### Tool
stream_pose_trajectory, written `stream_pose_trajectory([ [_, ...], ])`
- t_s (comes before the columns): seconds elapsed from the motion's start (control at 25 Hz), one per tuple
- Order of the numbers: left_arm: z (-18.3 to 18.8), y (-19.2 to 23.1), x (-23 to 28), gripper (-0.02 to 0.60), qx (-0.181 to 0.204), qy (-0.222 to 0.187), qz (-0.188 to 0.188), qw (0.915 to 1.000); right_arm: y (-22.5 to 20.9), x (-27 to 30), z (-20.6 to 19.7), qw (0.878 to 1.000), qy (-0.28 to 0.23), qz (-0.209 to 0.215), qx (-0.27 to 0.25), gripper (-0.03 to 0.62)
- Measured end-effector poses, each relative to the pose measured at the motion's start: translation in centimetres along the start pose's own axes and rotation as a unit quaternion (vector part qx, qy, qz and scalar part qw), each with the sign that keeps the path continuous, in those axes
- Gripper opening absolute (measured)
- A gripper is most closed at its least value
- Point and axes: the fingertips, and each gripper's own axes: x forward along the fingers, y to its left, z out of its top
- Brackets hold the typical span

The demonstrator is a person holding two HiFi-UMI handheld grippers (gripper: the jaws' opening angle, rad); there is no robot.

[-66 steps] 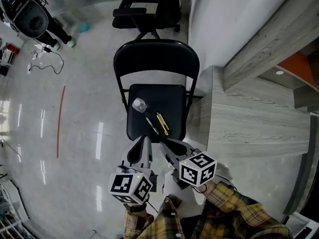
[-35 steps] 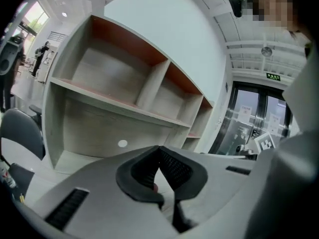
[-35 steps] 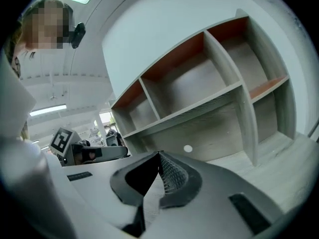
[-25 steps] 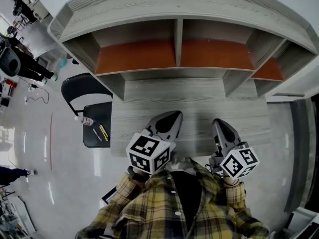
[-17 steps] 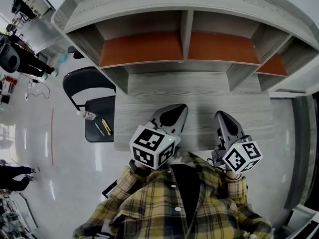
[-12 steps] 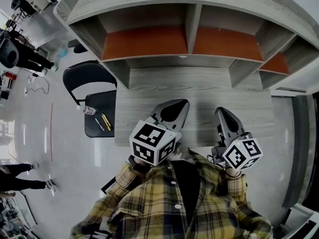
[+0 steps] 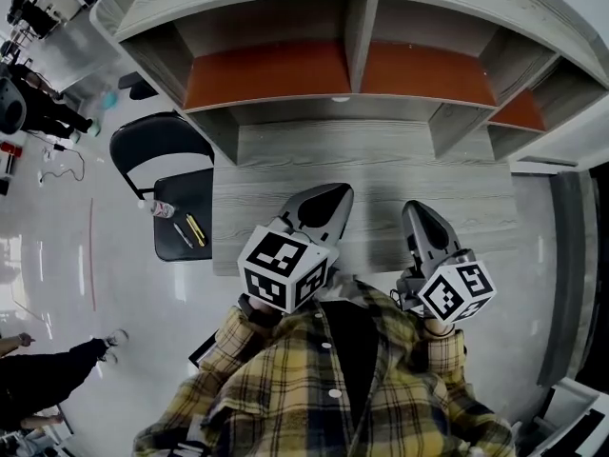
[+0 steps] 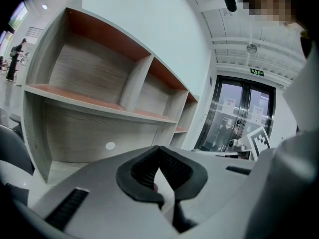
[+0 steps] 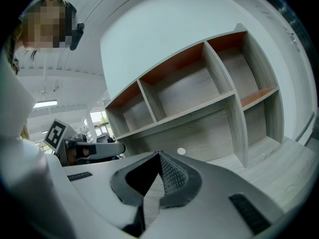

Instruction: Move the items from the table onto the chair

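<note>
A black folding chair (image 7: 160,146) stands left of the grey wooden table (image 7: 381,165). On its seat (image 7: 202,193) lie a small clear bottle (image 7: 163,208), a yellow pen (image 7: 195,228) and a dark pen (image 7: 181,237). My left gripper (image 7: 328,201) hovers over the table's near part with its jaws shut and nothing in them. Beside it, my right gripper (image 7: 419,219) is likewise shut and holds nothing. In the left gripper view the left gripper (image 8: 159,151) points at the shelves; the right gripper (image 9: 159,156) does the same in its own view.
A shelf unit (image 7: 347,46) with several orange-floored compartments rises at the back of the table. A person's legs (image 7: 57,369) show on the glossy floor at lower left. More people and gear (image 7: 24,74) stand at far upper left.
Earlier both grippers hung over the chair seat; now they are over the table, facing the shelves. In the last second they barely moved. A person's legs have come in at lower left.
</note>
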Motion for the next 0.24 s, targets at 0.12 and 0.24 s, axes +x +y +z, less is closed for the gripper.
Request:
stream_pose_trajectory([
  [0.12, -0.15, -0.17, -0.07, 0.005, 0.000, 0.001, -0.001, 1.0000, 0.14, -0.27, -0.21, 1.000, 0.000, 0.000, 0.003, 0.018],
  [0.24, -0.49, -0.35, -0.20, 0.005, -0.001, 0.003, -0.002, 1.0000, 0.37, -0.56, -0.55, 1.000, 0.001, 0.002, 0.003, 0.018],
])
